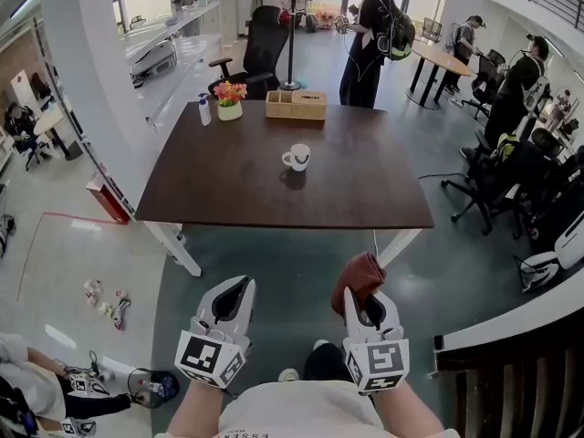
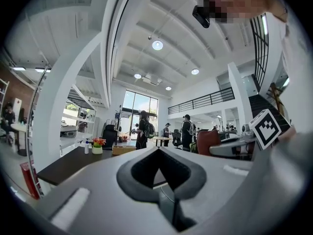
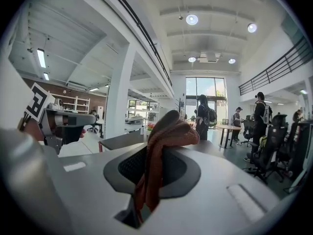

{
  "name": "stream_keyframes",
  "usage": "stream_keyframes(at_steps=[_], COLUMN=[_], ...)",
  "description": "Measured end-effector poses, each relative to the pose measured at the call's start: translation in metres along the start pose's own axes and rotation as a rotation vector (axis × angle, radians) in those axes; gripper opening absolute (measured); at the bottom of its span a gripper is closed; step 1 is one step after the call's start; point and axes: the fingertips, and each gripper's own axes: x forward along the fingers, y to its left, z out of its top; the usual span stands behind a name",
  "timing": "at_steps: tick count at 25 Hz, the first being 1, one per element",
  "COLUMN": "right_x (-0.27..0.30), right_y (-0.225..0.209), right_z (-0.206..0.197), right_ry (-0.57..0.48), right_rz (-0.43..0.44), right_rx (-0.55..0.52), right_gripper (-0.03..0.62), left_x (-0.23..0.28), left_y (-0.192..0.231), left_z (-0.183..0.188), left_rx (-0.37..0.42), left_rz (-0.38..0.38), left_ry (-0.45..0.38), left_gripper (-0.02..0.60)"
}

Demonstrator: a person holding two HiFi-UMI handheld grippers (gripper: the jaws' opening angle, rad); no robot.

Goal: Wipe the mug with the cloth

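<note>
Left gripper (image 1: 239, 288) held with jaws together, nothing between them. Right gripper (image 1: 363, 297) clamped on red-brown cloth (image 1: 358, 276) (bunched over jaw tips). Both held short of table (image 1: 210, 199) near edge, at 6 o'clock. Mug (image 1: 297, 157) seen upright near table centre, at 12 o'clock from grippers, well apart. Bare tabletop left all round mug; basket (image 1: 296, 105), flower pot (image 1: 229, 100), bottle (image 1: 204, 109) set along far edge

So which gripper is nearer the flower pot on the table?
Left. The left gripper hovers short of the table, roughly in line with the flower pot at its far edge; the right gripper, holding the cloth, is further right.
</note>
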Motion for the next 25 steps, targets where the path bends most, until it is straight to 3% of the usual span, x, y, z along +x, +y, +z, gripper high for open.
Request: stream_keyframes(at_steps=[10,14,17,22,25], right_x=[0.066,0.115,0.159,0.240,0.288], right_y=[-0.009,-0.025,-0.041,-0.082,-0.103], right_z=[0.003,-0.001,-0.004,-0.006,-0.006], right_ry=[0.011,0.026,0.040,0.074,0.087], right_rz=[0.035,0.066,0.077,0.078,0.094], right_rx=[-0.037,0.001,0.039,0.042,0.053], right_gripper=[0.083,0.083,0.083,0.083,0.083], left_x=[0.040,0.077,0.111,0.188,0.232], left_y=[0.046,0.068,0.088,0.127,0.146], left_z=[-0.007,-0.012,-0.015,-0.031,-0.037], left_rx=[0.002,-0.019,-0.052,-0.024,-0.047], left_rz=[0.054,0.031,-0.004,0.013,0.009], left_ry=[0.022,0.012,-0.002,0.056,0.060], left_gripper=[0.000,0.000,0.000,0.000,0.000])
